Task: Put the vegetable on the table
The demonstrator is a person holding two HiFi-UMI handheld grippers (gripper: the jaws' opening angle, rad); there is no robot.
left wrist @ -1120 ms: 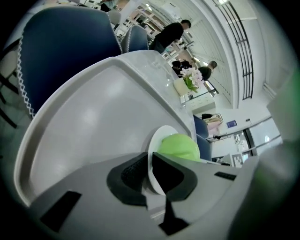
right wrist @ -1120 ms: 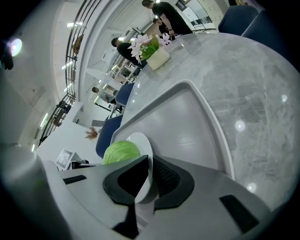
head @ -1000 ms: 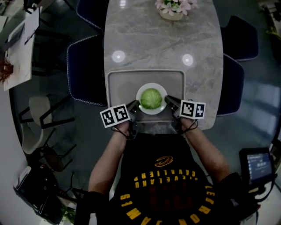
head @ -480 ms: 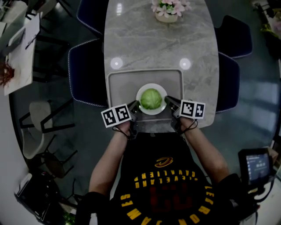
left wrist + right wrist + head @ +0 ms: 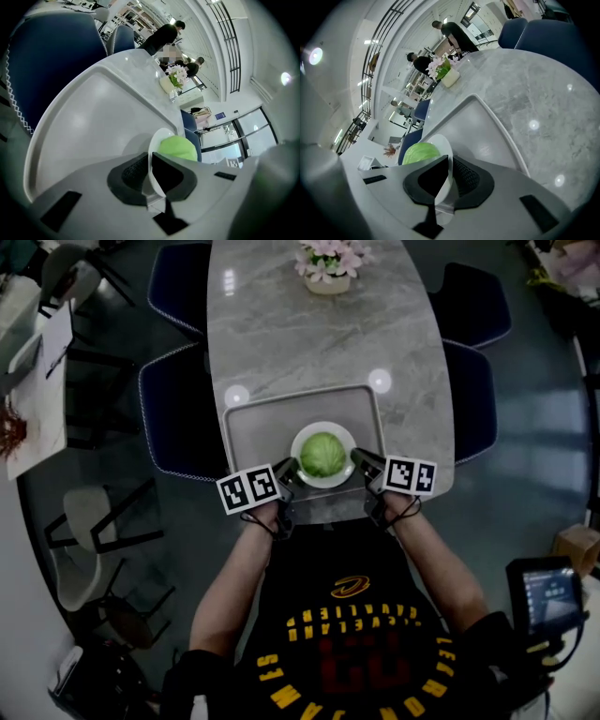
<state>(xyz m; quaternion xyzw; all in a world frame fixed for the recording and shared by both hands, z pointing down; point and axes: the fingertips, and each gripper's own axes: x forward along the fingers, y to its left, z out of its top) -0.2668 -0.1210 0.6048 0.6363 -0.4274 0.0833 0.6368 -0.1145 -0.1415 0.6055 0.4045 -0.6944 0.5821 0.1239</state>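
Note:
A round green cabbage point(image 5: 322, 454) lies on a white plate point(image 5: 323, 478) over the front half of a grey tray point(image 5: 251, 424) on the marble table point(image 5: 319, 343). My left gripper point(image 5: 291, 466) is shut on the plate's left rim, and my right gripper point(image 5: 356, 457) is shut on its right rim. In the left gripper view the plate point(image 5: 155, 148) stands edge-on between the dark pads point(image 5: 136, 173), with the cabbage point(image 5: 178, 147) just beyond. The right gripper view shows the plate point(image 5: 442, 146) pinched the same way, the cabbage point(image 5: 421, 153) behind it and the tray point(image 5: 483, 126) below.
A pot of pink flowers point(image 5: 327, 268) stands at the table's far end. Dark blue chairs point(image 5: 178, 409) flank both long sides of the table. Bare marble lies beyond the tray and to its right. People stand in the background point(image 5: 164, 35).
The head view has shifted, so the table and flower pot sit further left and lower in frame. Both grippers keep their hold on the plate rim over the tray.

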